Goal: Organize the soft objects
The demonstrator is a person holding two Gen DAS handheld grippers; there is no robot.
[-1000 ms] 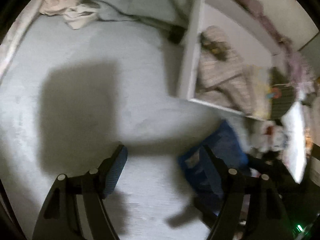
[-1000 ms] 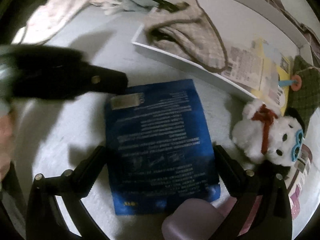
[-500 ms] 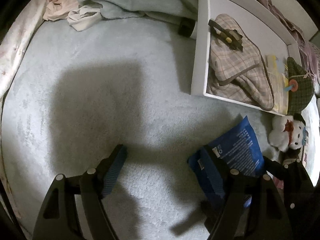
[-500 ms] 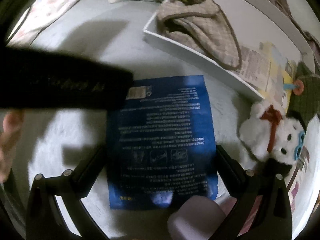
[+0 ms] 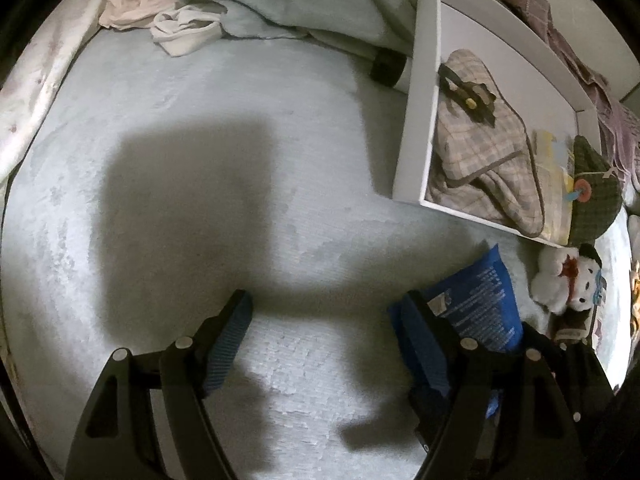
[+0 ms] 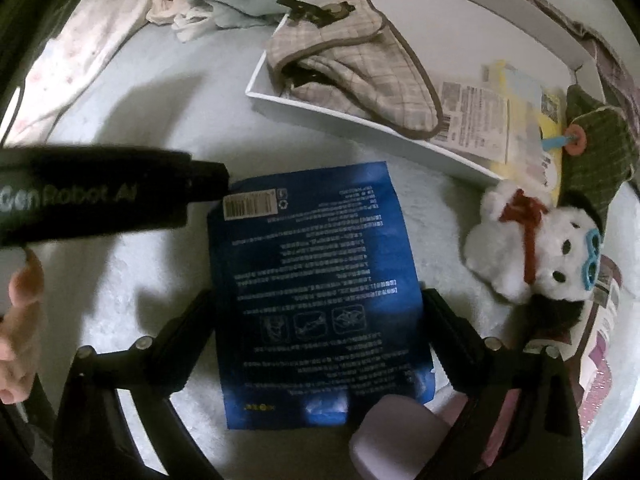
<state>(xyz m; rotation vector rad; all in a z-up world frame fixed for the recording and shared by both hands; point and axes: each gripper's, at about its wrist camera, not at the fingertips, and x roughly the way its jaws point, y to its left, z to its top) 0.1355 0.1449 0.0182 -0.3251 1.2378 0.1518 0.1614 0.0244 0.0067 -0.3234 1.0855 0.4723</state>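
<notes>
A blue printed packet lies flat on the pale blanket; it also shows in the left wrist view. My right gripper is open, with its jaws on either side of the packet's lower half. My left gripper is open and empty over the blanket, its right finger at the packet's corner. A white plush bear with a red scarf lies right of the packet. A white box holds a plaid mitt, labelled packets and a green plaid item.
The left gripper's body and the hand holding it cross the left of the right wrist view. Crumpled pink and white cloths and a pale blue blanket fold lie at the far edge. A pale lilac object sits near the packet's bottom corner.
The left gripper has swung so the box, packet and bear stand clearer at its right. The right gripper has held over the packet. Both stayed open.
</notes>
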